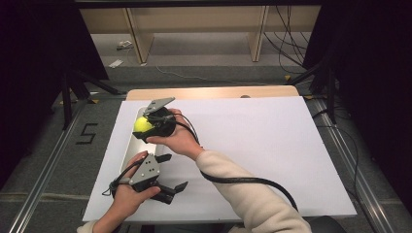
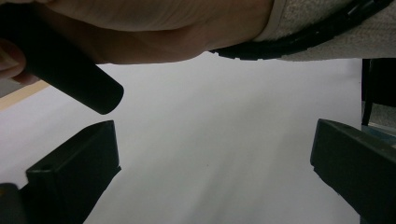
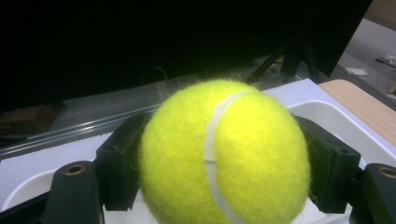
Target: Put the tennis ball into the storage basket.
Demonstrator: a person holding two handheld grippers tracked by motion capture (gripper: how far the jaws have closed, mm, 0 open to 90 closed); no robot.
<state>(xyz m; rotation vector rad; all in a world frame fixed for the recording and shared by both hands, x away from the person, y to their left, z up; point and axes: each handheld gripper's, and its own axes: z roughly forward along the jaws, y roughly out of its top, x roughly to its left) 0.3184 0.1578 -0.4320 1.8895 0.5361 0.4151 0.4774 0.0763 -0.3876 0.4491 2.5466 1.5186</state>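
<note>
A yellow tennis ball is clamped in my right gripper, which hangs over the white tray at the table's left. In the right gripper view the ball sits between both black jaws, with the tray just beneath. My left gripper is near the front edge, below the right hand, with its jaws wide apart and nothing between them. In the left gripper view the left gripper looks across bare white sheet, with the other hand and its cable above.
A white sheet covers most of the wooden table. The right forearm in a cream sleeve crosses from bottom centre. Black cable loops over the sheet. Dark stands and floor rails flank the table.
</note>
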